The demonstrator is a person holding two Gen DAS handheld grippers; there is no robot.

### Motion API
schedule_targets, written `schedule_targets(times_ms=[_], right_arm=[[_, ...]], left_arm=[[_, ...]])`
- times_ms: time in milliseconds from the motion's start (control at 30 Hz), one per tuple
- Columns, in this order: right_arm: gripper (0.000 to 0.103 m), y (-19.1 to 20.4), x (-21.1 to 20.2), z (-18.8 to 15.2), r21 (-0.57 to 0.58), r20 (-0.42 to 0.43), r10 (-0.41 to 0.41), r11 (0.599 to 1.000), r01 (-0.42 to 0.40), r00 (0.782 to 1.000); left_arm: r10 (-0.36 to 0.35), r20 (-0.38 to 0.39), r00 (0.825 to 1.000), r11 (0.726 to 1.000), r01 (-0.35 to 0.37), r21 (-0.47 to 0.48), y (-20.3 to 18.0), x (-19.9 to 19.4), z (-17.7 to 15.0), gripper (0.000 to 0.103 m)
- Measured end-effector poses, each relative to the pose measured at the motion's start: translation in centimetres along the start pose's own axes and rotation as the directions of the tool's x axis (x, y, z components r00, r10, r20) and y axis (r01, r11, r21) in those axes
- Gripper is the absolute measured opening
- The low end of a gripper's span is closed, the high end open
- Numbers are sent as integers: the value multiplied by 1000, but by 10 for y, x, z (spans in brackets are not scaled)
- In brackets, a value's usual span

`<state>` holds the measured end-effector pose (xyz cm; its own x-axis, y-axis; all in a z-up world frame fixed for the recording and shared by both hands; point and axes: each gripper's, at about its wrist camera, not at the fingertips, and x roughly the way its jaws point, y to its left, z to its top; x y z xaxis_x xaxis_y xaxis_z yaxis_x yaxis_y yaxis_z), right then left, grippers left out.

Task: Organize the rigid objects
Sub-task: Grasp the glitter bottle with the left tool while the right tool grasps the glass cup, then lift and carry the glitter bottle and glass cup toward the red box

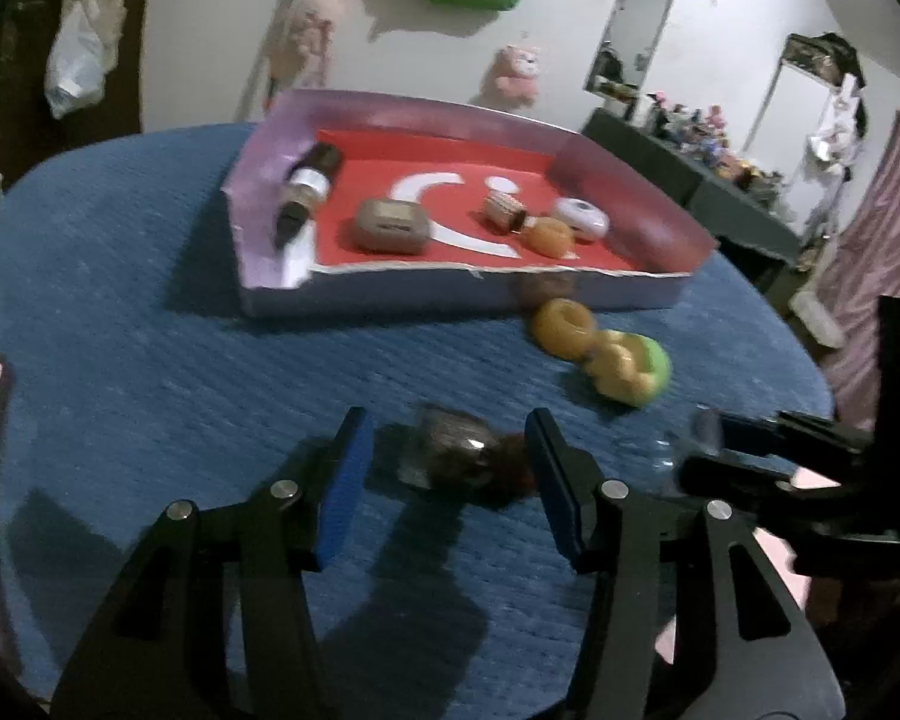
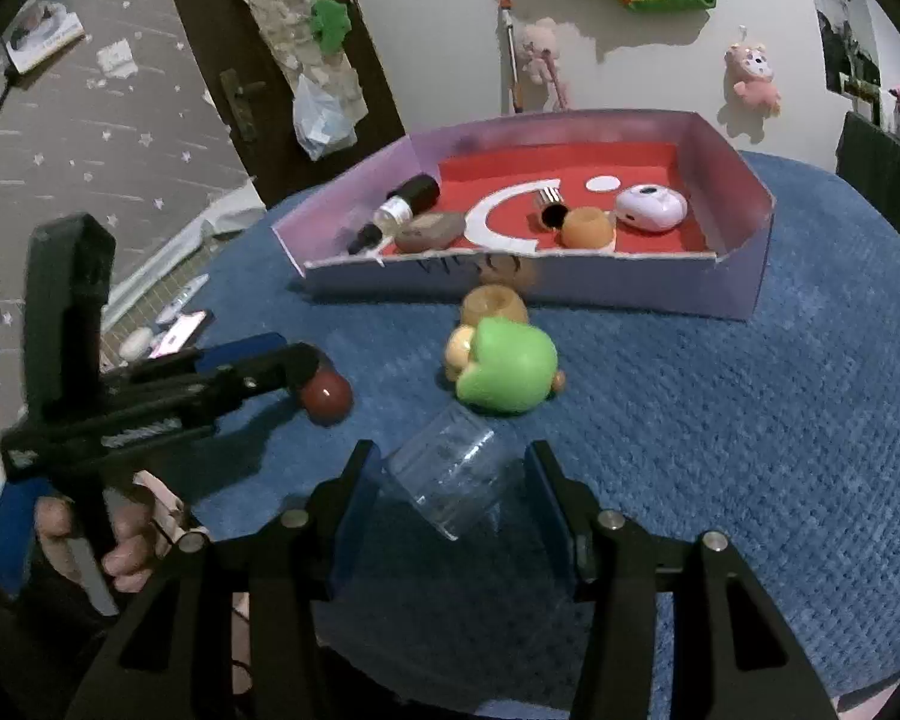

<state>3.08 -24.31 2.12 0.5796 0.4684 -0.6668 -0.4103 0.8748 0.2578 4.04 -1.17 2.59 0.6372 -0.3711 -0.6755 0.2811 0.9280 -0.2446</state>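
Note:
In the left wrist view my left gripper (image 1: 450, 474) stands open over the blue cloth. A small greyish jar with a dark red end (image 1: 459, 459) lies between its jaws; the right pad is at the red end and there is a gap on the left side. The right wrist view shows that gripper (image 2: 294, 360) from the side with the red end (image 2: 327, 399) at its tips. My right gripper (image 2: 453, 480) is shut on a clear plastic jar (image 2: 450, 474), which is tilted. A lilac tray (image 2: 570, 288) with a red floor stands beyond.
The tray holds a dropper bottle (image 1: 306, 186), a brown case (image 1: 390, 225), a ribbed cap (image 1: 501, 210), an orange ring (image 1: 549, 237) and a white round case (image 1: 582, 219). In front of it lie an orange ring (image 1: 564, 327) and a green toy (image 2: 504, 369). A hand (image 2: 126, 546) holds the left gripper.

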Motion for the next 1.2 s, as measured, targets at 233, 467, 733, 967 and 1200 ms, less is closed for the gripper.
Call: schedule_targets(times_ms=[233,467,733,967,1200], right_arm=[[58,0,4,1,-11,4,-11,1000,11,1000],[55,2,10,-1,-27,-2,-14,1000,14,1000],[53,5,7,1,-41,8,3,999,-2,1000],[53,7,-1,6,-35,28,30,999,-29,999],[53,10,-8,13,-48,50,39,998,-37,998]], left_arm=[[9,-20,1000,999,-8,46,-15,9,-3,72],[0,-26,1000,1000,1,24,-9,16,-4,71],[-16,-16,1000,1000,16,14,-5,14,-3,56],[-7,-1,1000,999,7,35,-10,7,-4,54],[-19,22,1000,1000,19,22,-6,-4,3,24]])
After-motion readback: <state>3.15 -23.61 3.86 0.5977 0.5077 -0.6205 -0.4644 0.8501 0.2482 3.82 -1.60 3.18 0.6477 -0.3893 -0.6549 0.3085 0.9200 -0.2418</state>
